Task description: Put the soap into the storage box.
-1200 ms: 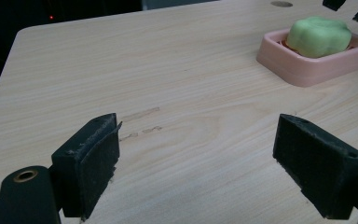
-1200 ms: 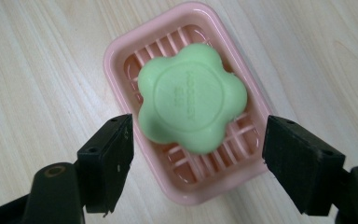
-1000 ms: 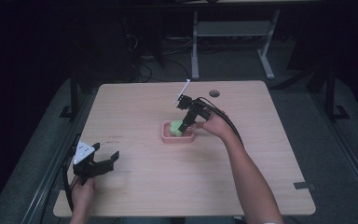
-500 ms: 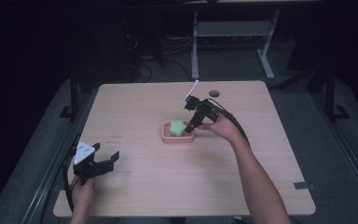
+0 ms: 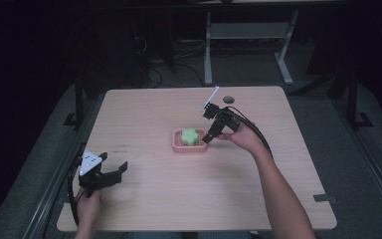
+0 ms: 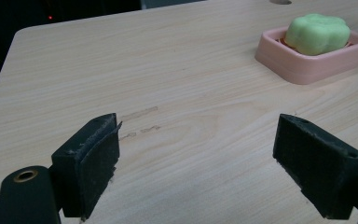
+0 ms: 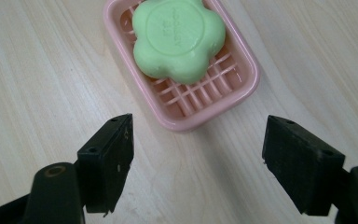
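The table (image 5: 194, 199) is a pale wood top, and nearly all of it lies bare. The person's right arm (image 5: 278, 194) reaches in from the bottom of the high view and stretches forward across the table toward its middle, the forearm angled up and to the left. The right hand (image 5: 243, 137) holds the right gripper (image 5: 210, 137) tipped downward, its tip just beside the right end of the soap dish (image 5: 190, 146). A black cable loops from that gripper back along the wrist.

The left hand (image 5: 87, 206) stays low at the near left corner of the table, well apart from the dish. It holds the left gripper (image 5: 114, 174) roughly level above the table edge, pointing toward the right, with the grey plate on top.

In the right gripper view the jaws stand wide apart and hold nothing; the near end of the pink dish sits between them, a little ahead, with no contact. In the left gripper view the left jaws are also spread wide and empty over bare wood, with the dish far off at the upper right.

The soap (image 7: 179, 38), a green flower-shaped bar, lies flat on the dish's grid, toward the dish's far end.
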A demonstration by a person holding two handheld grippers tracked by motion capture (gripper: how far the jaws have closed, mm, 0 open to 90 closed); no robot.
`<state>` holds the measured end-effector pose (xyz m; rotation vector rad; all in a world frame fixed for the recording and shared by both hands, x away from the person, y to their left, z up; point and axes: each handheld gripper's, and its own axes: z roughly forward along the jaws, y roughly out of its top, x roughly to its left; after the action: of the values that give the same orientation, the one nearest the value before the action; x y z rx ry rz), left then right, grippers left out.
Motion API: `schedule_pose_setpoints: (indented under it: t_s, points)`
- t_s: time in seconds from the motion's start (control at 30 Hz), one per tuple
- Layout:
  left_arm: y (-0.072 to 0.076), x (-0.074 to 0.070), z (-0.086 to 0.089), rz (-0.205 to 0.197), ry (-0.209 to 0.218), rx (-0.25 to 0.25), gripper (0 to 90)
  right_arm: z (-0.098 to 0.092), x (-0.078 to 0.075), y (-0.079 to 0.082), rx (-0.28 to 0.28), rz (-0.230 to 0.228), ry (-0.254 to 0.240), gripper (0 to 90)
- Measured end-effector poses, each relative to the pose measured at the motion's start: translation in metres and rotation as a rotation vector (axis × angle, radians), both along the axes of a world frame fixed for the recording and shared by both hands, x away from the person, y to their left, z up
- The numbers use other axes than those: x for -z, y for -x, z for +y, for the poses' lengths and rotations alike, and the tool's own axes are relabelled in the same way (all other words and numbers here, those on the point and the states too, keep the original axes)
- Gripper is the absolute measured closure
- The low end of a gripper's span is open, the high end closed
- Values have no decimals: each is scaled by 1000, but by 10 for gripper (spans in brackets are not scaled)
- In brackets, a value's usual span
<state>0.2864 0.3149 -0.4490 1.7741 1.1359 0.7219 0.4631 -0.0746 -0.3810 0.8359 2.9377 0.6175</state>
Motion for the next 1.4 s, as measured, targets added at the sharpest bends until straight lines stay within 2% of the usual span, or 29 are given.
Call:
schedule_pose_setpoints:
  t_s: [0.3,0.8,1.13,1.4]
  points:
    - [0,0,0,3,-4,2,142,-12,-2,4,5,-12,0,243]
    - [0,1,-2,4,-4,4,142,-34,1,11,41,-9,-11,243]
    - [0,1,-2,0,-5,4,142,-43,-2,15,44,-7,0,243]
    - [0,1,-2,4,-9,6,142,-53,5,19,59,-1,-5,244]
